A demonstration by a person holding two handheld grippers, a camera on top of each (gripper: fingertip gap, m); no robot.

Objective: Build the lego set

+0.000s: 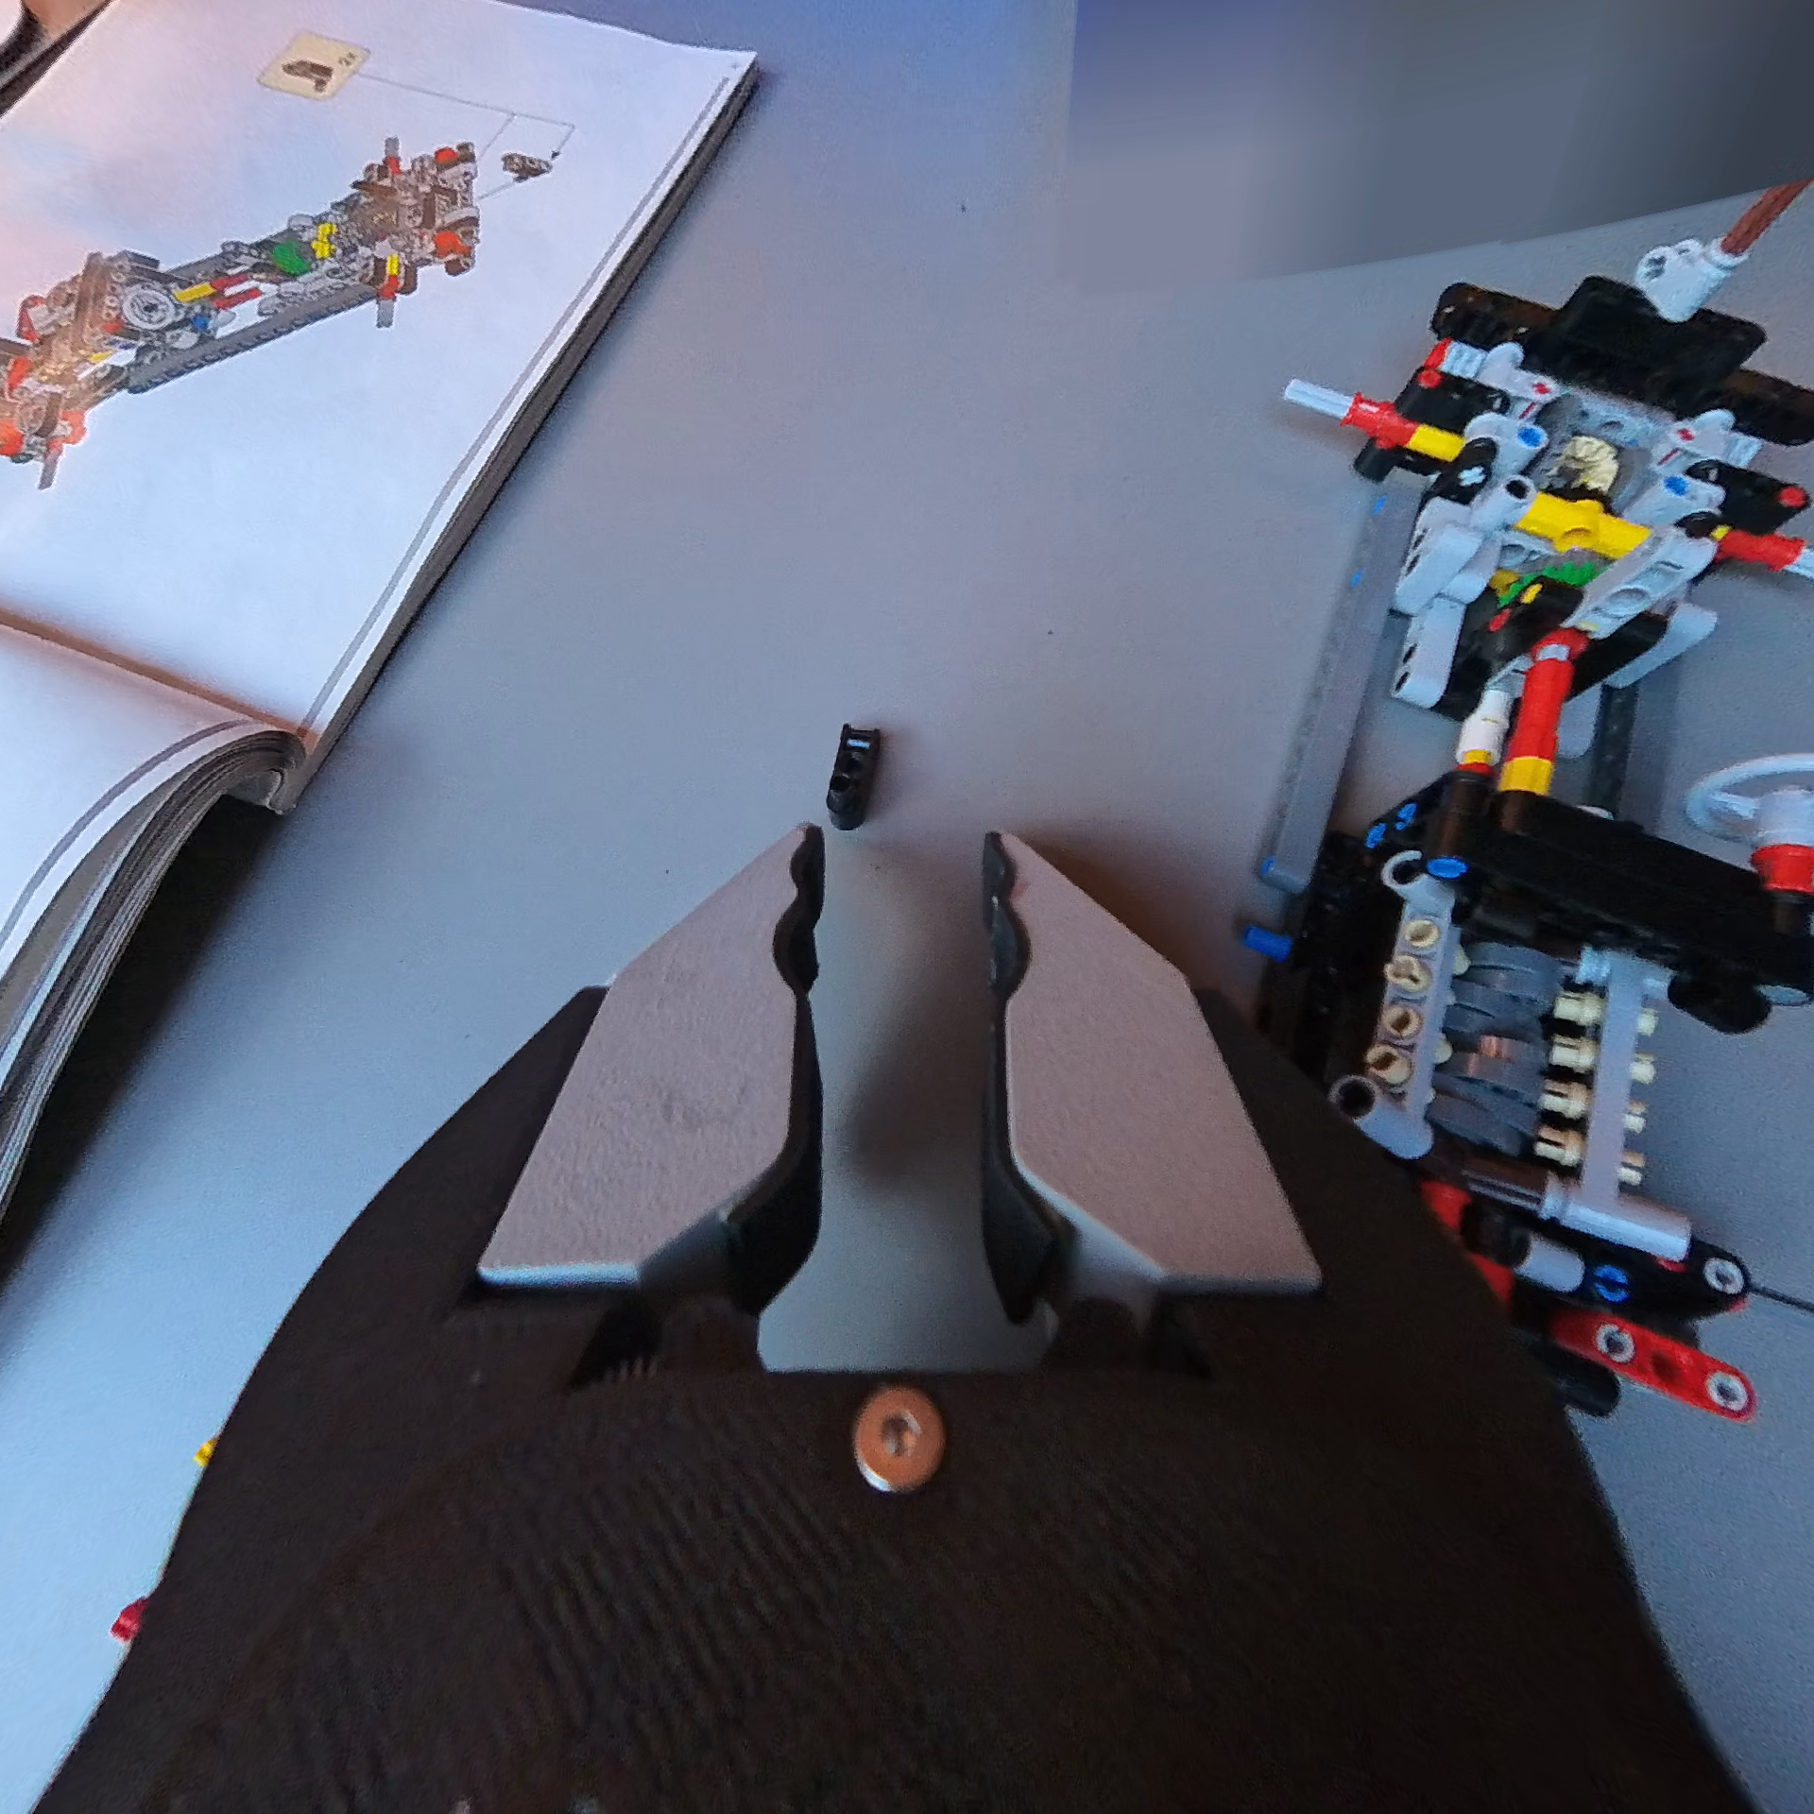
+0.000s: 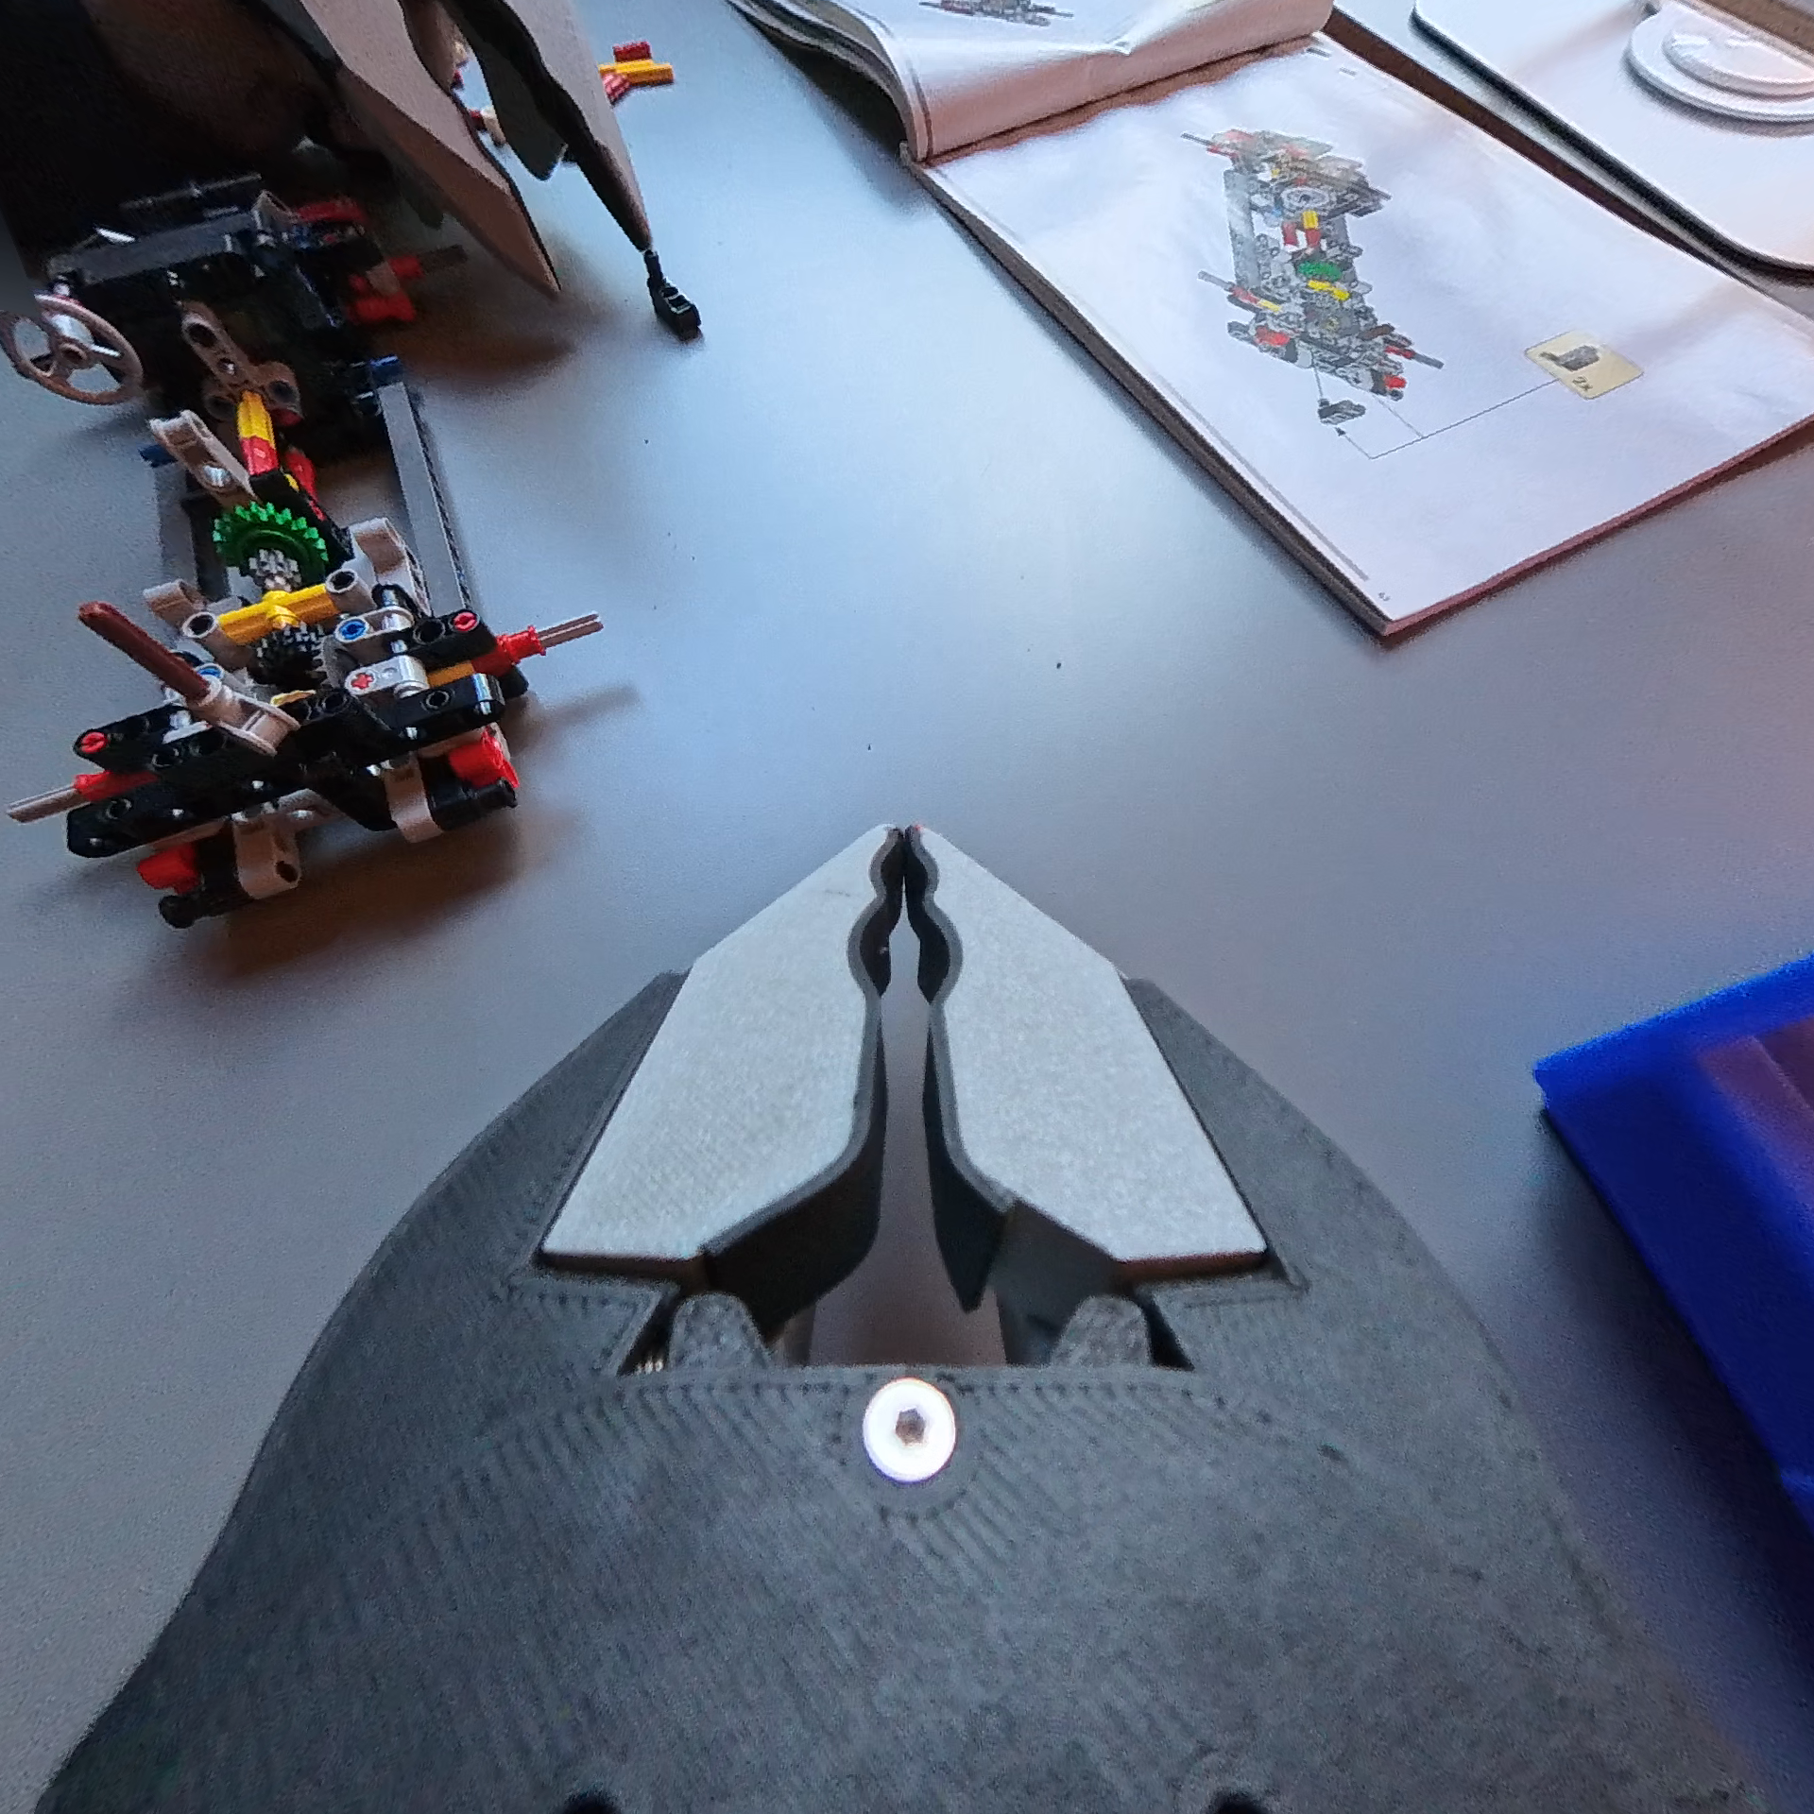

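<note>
A plain grey table (image 1: 883,393) fills the scene, lit unevenly with a warm tint in places. On it lies a small black connector piece (image 1: 852,775), flat on the surface and alone. The left gripper (image 1: 903,844) hovers just behind it with its fingers parted and nothing between them; the piece sits just ahead of the left-hand fingertip (image 1: 807,844). In the right wrist view that fingertip seems to touch its end, but I cannot be sure.

To the right of this gripper stands a half-built brick vehicle chassis (image 1: 1571,785), black and grey with red, yellow and blue pins, a green gear and a pale steering wheel. It is near the gripper's side but apart from the small piece. On the other side an open instruction booklet (image 1: 294,344) lies flat, showing a coloured drawing of the model.

The right gripper (image 2: 903,834) is well apart from all this, over bare table, its fingertips closed together on nothing. A blue box (image 2: 1708,1178) lies near its right side. Some loose red and yellow bricks (image 2: 633,69) lie far behind, partly hidden by the left gripper.
</note>
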